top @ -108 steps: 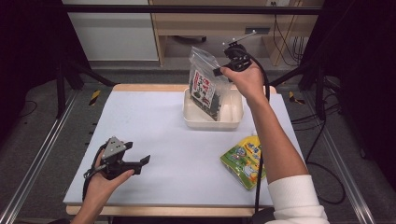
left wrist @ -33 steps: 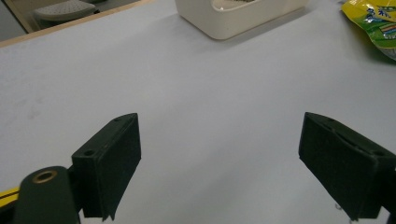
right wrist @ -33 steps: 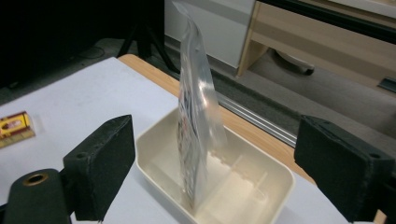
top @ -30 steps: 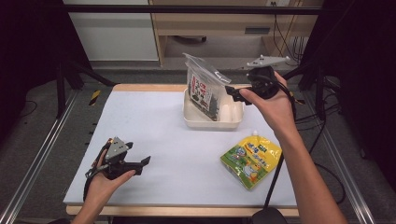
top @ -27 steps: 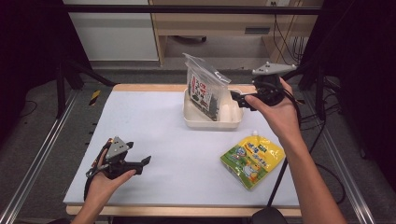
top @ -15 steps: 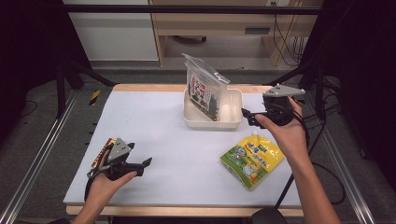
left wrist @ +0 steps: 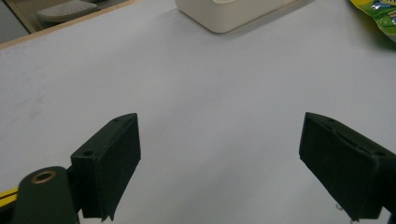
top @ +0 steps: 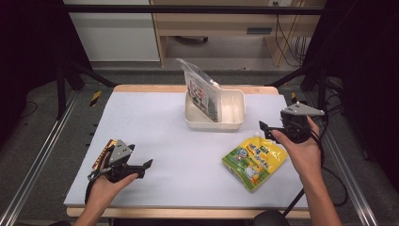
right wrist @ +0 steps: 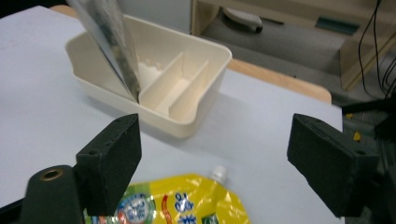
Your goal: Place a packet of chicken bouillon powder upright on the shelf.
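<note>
A cream divided bin (top: 235, 110) stands at the back of the table, and a silver printed pouch (top: 200, 92) leans upright in its left compartment. A yellow-green spouted pouch (top: 254, 157) lies flat in front of the bin, to the right. My right gripper (top: 263, 129) hovers just behind the pouch's spout. It is open, its jaws have just been closing a little, and nothing is between them. Its own view shows the bin (right wrist: 187, 116), the silver pouch (right wrist: 107, 37) and the yellow pouch (right wrist: 187, 200) below the gripper (right wrist: 215, 158). My left gripper (top: 146, 165) rests open at the front left.
The pale table mat (top: 155, 122) has a wooden edge (top: 150, 88) at the back. Metal rails (top: 42, 155) run along both sides, with black frame legs behind. In the left gripper view, the gripper (left wrist: 219, 163) faces bare mat, with the bin (left wrist: 224, 18) far off.
My right gripper let go of the silver pouch, which stays in the bin. It then came down and toward the near right, to the yellow pouch's spout. The left hand kept still.
</note>
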A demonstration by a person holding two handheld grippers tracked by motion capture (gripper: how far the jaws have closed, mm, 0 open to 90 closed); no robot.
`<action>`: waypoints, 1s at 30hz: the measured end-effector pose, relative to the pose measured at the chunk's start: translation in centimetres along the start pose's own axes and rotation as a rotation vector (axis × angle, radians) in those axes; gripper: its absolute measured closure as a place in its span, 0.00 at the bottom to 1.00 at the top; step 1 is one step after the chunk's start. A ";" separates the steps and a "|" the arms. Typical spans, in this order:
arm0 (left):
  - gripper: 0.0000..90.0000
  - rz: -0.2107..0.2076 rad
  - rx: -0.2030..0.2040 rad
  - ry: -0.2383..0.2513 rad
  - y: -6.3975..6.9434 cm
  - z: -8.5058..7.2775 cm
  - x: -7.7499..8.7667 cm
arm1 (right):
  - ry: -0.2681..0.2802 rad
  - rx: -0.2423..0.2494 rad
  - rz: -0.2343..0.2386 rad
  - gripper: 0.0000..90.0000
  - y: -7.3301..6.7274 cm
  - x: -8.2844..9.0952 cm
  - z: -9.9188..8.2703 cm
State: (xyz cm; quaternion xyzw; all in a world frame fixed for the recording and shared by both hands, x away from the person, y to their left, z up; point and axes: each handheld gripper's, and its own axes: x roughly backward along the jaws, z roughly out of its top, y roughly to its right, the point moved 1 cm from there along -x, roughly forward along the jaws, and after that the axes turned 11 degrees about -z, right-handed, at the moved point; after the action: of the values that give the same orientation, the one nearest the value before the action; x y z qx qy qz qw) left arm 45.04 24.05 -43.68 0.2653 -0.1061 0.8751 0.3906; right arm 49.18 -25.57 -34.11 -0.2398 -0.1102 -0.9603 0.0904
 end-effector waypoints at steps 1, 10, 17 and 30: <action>0.14 -0.002 -0.004 -0.002 0.0 0.0 0.0 | -0.007 -0.014 -0.004 0.22 0.1 0.0 -0.5; 0.14 0.002 0.004 -0.001 0.1 -0.2 -0.1 | -0.079 -0.071 -0.011 0.31 1.2 -1.2 -4.8; 0.14 0.005 0.000 -0.002 0.0 -0.2 0.2 | -0.136 -0.117 -0.044 0.39 2.1 -1.9 -7.2; 0.14 -0.001 -0.003 -0.014 0.3 -0.5 -0.1 | -0.237 -0.192 -0.098 0.48 3.5 -3.1 -11.5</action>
State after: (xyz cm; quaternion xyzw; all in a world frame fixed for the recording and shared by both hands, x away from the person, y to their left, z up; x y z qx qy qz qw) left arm 44.69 23.99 -44.15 0.2708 -0.1100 0.8729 0.3907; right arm 47.59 -31.47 -44.95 -0.3533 -0.0395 -0.9347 0.0063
